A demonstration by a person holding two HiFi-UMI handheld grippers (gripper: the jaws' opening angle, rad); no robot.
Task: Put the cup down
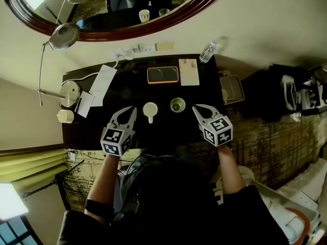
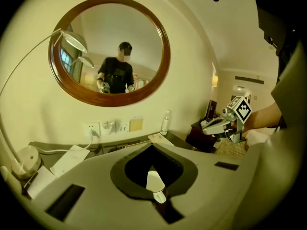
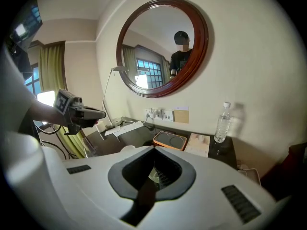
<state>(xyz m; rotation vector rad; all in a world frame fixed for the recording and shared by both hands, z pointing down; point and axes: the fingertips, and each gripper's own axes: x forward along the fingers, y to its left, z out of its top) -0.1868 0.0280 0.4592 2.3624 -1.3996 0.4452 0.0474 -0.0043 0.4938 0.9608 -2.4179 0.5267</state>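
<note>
On the table (image 1: 168,130), the cup (image 1: 150,109) stands upright just beside your left tool (image 1: 129,112), free of it. Left tool and right tool (image 1: 200,109) are both closed, empty; pull away gently without clipping it.

— Where is the white cup (image 1: 150,109)?
— It stands upright on the dark desk (image 1: 133,93), with its handle toward the person. The left gripper (image 1: 129,112) is just beside it, not touching, jaws together.
— And the right gripper (image 1: 199,109)?
— Also closed and empty, near the green cup (image 1: 178,105). Behind both cups lies an orange-rimmed tray (image 1: 163,82).
</note>
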